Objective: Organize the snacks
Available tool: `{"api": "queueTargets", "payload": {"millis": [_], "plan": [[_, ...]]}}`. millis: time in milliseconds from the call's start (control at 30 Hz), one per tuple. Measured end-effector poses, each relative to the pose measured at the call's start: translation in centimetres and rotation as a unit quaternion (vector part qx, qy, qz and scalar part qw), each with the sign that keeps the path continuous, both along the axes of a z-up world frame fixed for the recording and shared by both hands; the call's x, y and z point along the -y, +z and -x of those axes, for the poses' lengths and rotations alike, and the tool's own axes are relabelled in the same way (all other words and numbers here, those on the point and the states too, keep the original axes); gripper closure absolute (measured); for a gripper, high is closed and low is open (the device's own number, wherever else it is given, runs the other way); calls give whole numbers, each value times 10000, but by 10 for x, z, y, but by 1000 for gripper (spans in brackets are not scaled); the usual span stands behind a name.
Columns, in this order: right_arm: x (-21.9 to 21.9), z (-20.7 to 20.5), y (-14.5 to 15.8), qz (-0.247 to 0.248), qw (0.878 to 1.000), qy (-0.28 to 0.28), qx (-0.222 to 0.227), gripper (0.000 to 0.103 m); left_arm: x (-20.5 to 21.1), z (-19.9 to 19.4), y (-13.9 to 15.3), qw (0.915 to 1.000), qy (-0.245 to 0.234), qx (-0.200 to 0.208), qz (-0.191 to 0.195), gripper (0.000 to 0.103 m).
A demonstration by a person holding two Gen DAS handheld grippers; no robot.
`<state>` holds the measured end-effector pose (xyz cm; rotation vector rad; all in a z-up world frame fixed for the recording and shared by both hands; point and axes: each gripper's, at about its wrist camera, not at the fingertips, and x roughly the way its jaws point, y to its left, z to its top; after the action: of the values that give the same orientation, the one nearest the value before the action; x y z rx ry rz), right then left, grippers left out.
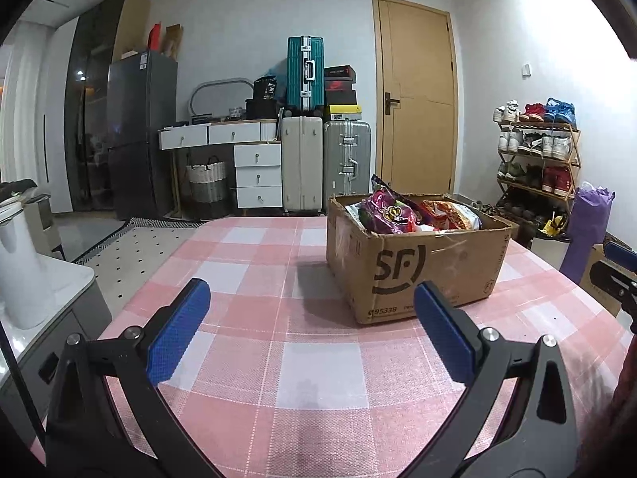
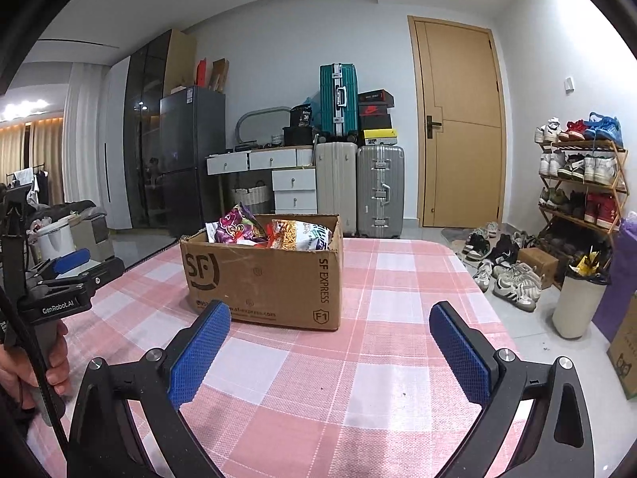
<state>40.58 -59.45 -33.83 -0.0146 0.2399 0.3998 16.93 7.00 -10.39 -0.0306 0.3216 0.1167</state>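
A cardboard SF box [image 1: 418, 267] [image 2: 262, 275] stands on the pink checked table [image 1: 318, 366] [image 2: 358, 378]. Several snack bags fill it: a purple bag [image 1: 384, 213] [image 2: 235, 228] and an orange-red bag [image 1: 446, 211] [image 2: 288, 233]. My left gripper [image 1: 312, 294] is open and empty, low over the table, left of and short of the box. It also shows in the right wrist view [image 2: 73, 265], at the left edge. My right gripper [image 2: 330, 316] is open and empty, just in front of the box's near right corner.
A white container [image 1: 20, 263] stands on a side counter left of the table. Right of the table on the floor are a white bin [image 2: 577, 304], a purple roll [image 1: 587, 231], several shoes [image 2: 505, 275] and a shoe rack [image 2: 581, 183]. Suitcases [image 2: 378, 191] stand behind.
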Motion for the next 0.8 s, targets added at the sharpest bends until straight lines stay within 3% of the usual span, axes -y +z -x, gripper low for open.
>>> {"api": "queueTargets", "payload": {"millis": [800], "plan": [[0,-2,-2,25,10000,9,-19,1,1,3,1,10000,-17,22,-7,1]]}}
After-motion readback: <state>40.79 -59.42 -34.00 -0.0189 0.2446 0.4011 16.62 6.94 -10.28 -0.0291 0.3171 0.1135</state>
